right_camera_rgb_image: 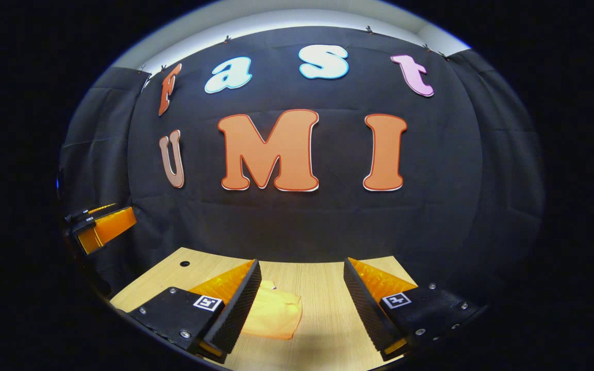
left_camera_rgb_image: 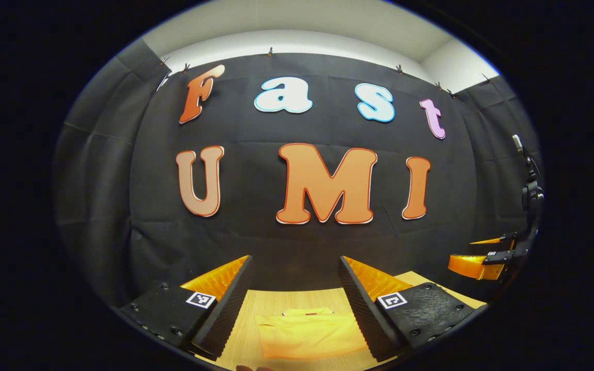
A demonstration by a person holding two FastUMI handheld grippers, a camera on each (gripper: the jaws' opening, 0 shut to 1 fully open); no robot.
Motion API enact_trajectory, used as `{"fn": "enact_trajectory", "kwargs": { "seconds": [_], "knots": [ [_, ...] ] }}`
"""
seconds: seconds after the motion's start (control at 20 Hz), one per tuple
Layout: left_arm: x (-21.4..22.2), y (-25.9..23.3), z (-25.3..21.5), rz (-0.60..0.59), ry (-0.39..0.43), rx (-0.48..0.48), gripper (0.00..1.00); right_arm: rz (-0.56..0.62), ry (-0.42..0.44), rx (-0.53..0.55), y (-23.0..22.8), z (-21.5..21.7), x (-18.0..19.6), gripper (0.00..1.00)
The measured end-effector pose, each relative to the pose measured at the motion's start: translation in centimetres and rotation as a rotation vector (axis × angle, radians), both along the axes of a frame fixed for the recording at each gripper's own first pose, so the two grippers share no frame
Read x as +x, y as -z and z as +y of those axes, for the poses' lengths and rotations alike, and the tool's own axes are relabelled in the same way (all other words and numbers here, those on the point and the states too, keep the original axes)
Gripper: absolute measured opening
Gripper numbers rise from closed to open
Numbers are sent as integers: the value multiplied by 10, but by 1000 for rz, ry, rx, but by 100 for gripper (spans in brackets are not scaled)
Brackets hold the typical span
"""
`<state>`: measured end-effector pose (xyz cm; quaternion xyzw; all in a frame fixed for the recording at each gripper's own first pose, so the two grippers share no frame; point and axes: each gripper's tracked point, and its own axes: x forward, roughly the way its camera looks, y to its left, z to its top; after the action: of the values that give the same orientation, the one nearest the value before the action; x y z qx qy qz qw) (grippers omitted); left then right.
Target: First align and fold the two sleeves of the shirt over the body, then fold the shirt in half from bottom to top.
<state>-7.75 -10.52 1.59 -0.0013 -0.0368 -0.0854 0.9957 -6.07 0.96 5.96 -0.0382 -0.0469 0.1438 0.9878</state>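
A yellow shirt (left_camera_rgb_image: pixel 307 335) lies flat on the wooden table (left_camera_rgb_image: pixel 297 300), collar toward the back wall. My left gripper (left_camera_rgb_image: pixel 295 265) hangs open above it, the shirt showing between its fingers. In the right gripper view, part of the shirt (right_camera_rgb_image: pixel 275 314) lies on the table (right_camera_rgb_image: pixel 323 288) just beside the left finger. My right gripper (right_camera_rgb_image: pixel 302 268) is open too, held above the table with nothing between its fingers. The right gripper (left_camera_rgb_image: pixel 482 263) appears at the far right of the left gripper view, and the left gripper (right_camera_rgb_image: pixel 102 226) at the far left of the right gripper view.
The black cloth wall (left_camera_rgb_image: pixel 297 237) rises right behind the table's far edge. A small round hole (right_camera_rgb_image: pixel 184 264) sits in the table's back left corner. Bare wood (right_camera_rgb_image: pixel 328 330) lies to the right of the shirt.
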Motion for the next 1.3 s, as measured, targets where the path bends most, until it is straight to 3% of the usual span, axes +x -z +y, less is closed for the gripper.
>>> {"fn": "enact_trajectory", "kwargs": {
  "seconds": [0.2, 0.4, 0.65, 1.3],
  "knots": [
    [-19, 17, 25, 31, -35, 24, 99, 28, 7, 9, 18, 4, -34, 97],
    [-50, 19, 40, 37, 2, -44, 98, 32, 2, 20, 23, 9, -71, 97],
    [-68, 8, 64, 13, -50, -45, 97, 6, 35, 29, 22, -9, -97, 97],
    [-76, 12, 76, 18, -138, -52, 98, 51, 6, 53, 32, -20, -70, 97]
  ]
}}
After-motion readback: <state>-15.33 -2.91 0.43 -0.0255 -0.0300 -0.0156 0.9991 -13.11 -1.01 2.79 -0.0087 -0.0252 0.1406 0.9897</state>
